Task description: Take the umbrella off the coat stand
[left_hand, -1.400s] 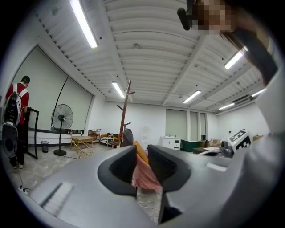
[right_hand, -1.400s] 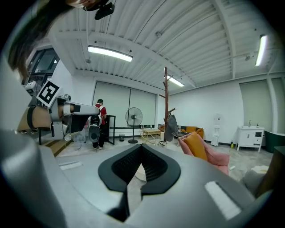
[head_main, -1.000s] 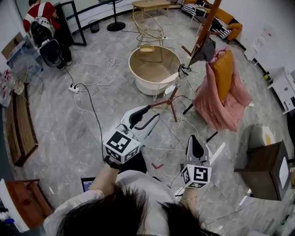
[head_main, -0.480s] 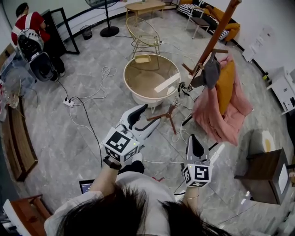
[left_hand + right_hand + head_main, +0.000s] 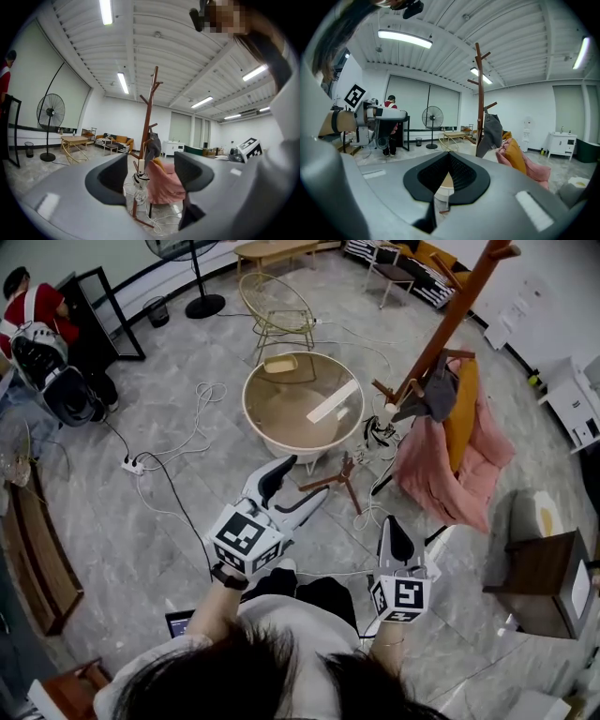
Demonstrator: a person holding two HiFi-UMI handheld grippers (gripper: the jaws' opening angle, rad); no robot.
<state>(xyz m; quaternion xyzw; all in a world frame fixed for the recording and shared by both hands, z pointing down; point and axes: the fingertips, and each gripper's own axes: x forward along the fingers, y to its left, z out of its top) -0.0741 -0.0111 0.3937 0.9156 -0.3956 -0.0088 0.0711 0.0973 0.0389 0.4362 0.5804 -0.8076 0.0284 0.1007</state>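
We note a grey marbled floor [image 5: 141, 549]. Directly on it: loose white cables [image 5: 202, 413], a power strip [image 5: 132, 464], a round bench [image 5: 281, 441], the coat stand [image 5: 428, 352], a standing fan's base [image 5: 204, 307].

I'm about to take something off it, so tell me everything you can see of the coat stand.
The coat stand is a tall brown pole, wooden by its look, with short upward-angled pegs and splayed legs on the grey floor. It stands upright between the round table and a pink-draped chair. A grey garment hangs from one peg; what seems a white-handled folded umbrella hangs low on the pole.
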